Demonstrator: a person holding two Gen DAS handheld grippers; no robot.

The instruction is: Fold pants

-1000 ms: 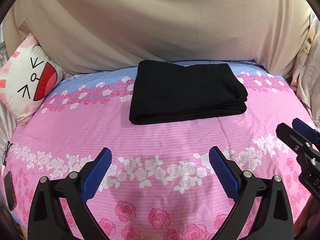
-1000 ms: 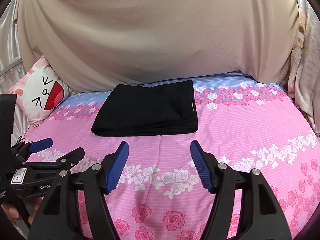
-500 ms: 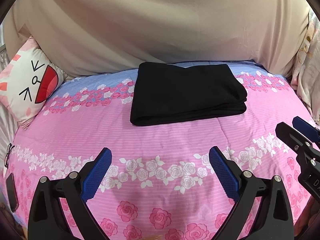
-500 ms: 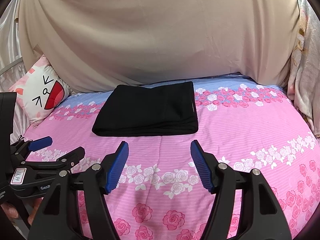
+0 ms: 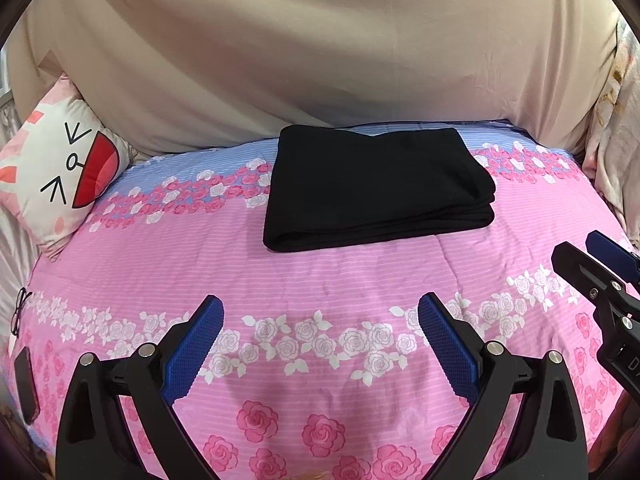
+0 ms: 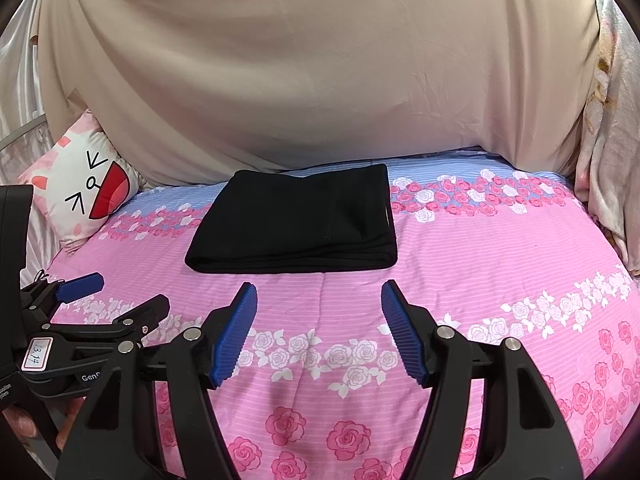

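Black pants [image 5: 376,188] [image 6: 296,224] lie folded into a flat rectangle on the far half of a pink flowered bedspread [image 5: 320,280] [image 6: 480,272]. My left gripper [image 5: 320,312] hovers over the near part of the bed, well short of the pants, open with nothing between its blue pads. My right gripper [image 6: 318,300] hangs just in front of the pants' near edge, also open and empty. From the left wrist view the right gripper [image 5: 592,260] shows at the right edge. The left gripper [image 6: 116,292] appears at the lower left of the right wrist view.
A white cat-face cushion [image 5: 60,176] [image 6: 88,196] leans at the bed's far left. A beige sheet [image 5: 320,60] drapes behind the bed, and pale patterned cloth [image 6: 608,160] hangs at the right. Glasses [image 5: 18,312] and a dark flat object [image 5: 26,384] lie at the left edge.
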